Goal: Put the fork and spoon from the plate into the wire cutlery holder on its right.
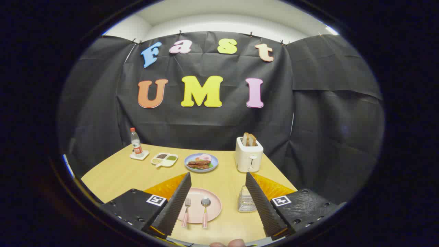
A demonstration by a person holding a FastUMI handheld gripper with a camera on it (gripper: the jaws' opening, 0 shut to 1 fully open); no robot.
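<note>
A pink plate [212, 209] lies on the wooden table between my two fingers, nearer the left one. On it rest a fork [186, 210] and a spoon [205, 211], side by side, both with pink striped handles pointing toward me. The wire cutlery holder [245, 200] stands to the right of the plate, partly hidden behind my right finger. My gripper [218, 178] hovers above the table's near edge, open wide, with nothing between its fingers.
Beyond the plate stand a white toaster [248, 157] with bread slices in it, a blue plate of food [201, 162], a white divided dish [164, 159] and a water bottle [136, 143] on a coaster. Black cloth walls close in the table's far sides.
</note>
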